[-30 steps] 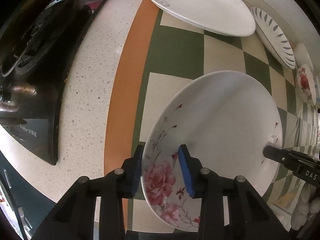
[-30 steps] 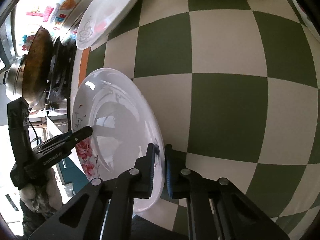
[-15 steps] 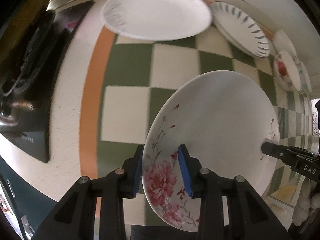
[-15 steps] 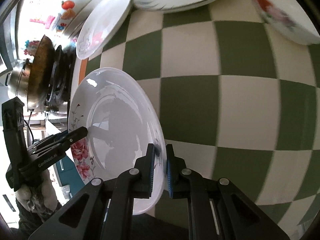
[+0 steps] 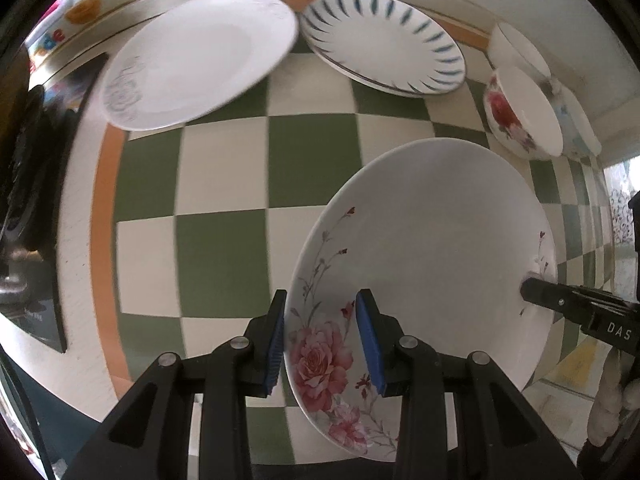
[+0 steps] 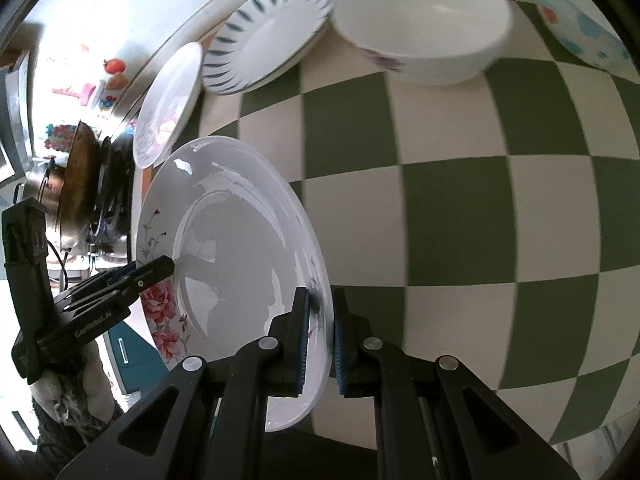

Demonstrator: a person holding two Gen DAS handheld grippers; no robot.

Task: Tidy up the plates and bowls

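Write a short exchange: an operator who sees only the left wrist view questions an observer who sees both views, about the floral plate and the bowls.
Operator: Is the right gripper properly on the floral plate?
Observer: Yes, it is closed on the rim, with one finger on each face.
Operator: Is there anything in the white bowl near the wall?
Observer: No, its inside is bare.
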